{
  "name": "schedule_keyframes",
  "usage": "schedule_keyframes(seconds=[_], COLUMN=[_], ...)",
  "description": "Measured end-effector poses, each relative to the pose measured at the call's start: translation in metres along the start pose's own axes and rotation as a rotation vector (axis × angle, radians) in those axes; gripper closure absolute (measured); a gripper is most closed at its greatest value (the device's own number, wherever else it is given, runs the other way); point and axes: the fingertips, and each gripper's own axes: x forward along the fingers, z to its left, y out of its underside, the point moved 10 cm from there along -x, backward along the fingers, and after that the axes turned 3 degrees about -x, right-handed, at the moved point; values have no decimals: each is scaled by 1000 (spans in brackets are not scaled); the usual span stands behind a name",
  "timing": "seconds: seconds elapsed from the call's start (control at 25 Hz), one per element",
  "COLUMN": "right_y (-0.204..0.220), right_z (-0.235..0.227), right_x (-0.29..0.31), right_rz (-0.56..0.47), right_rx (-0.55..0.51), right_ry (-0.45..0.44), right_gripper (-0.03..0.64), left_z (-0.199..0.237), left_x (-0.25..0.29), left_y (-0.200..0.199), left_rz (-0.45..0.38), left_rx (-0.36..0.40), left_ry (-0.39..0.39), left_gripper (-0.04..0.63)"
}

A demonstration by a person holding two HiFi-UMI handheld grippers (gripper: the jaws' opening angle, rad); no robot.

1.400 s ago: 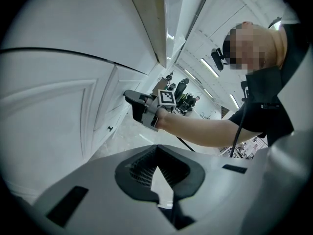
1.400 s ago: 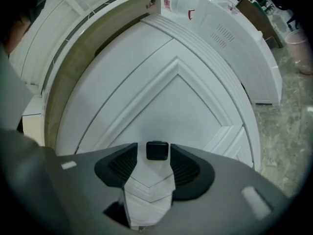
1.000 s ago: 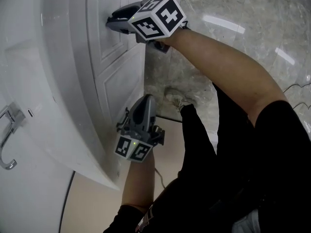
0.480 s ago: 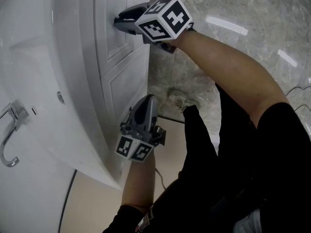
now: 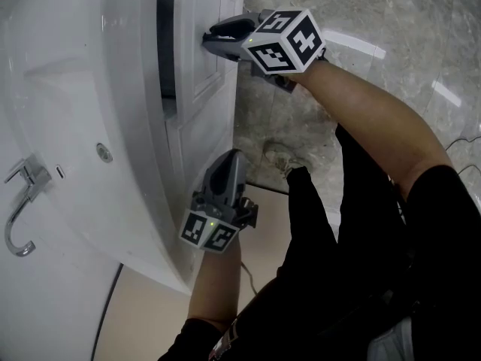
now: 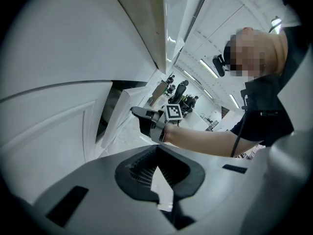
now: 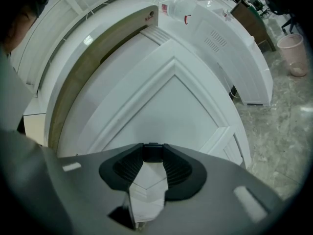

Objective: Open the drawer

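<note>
Head view: shows the drawer [image 5: 197,59] in the upper centre, standing out from the white cabinet [image 5: 113,96], with a dark gap along its left side. Turns its panelled front toward the right of the frame and runs its long axis up and down the picture. Reveals no contents in that gap, which is too dark to read. Has the right gripper [image 5: 214,34] at the top, clamped on a raised white edge of that front, with its marker cube [image 5: 285,40] just to the right. Puts the left gripper [image 5: 228,160] in the lower centre, pointing up the frame near the cabinet's lower panel, apart from the drawer.

Left gripper view: looks past jaws slightly parted, grasping nothing, with only pale floor [image 6: 128,133] between them. Catches the drawer at middle left, with a dark hollow behind it.

Right gripper view: fills most of the frame with the drawer front, its moulding peaked toward the top. Presses both pads on a white ridge at bottom centre. Places a pale pink bin [image 7: 293,53] at the upper right edge, contents not visible.
</note>
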Motion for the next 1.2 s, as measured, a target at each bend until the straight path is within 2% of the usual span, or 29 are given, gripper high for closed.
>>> schedule_keyframes(seconds=[0.6, 1.2], right_y=[4, 24], right_z=[4, 3], right_x=[-28, -95], right_rz=[14, 11], right_rx=[10, 24], right_ry=[34, 68], right_gripper=[492, 492], left_z=[9, -5], left_x=[-9, -4], left_y=[-15, -9], left_rz=[-9, -18], left_rx=[-20, -44], left_ry=[11, 36], left_gripper=[595, 595])
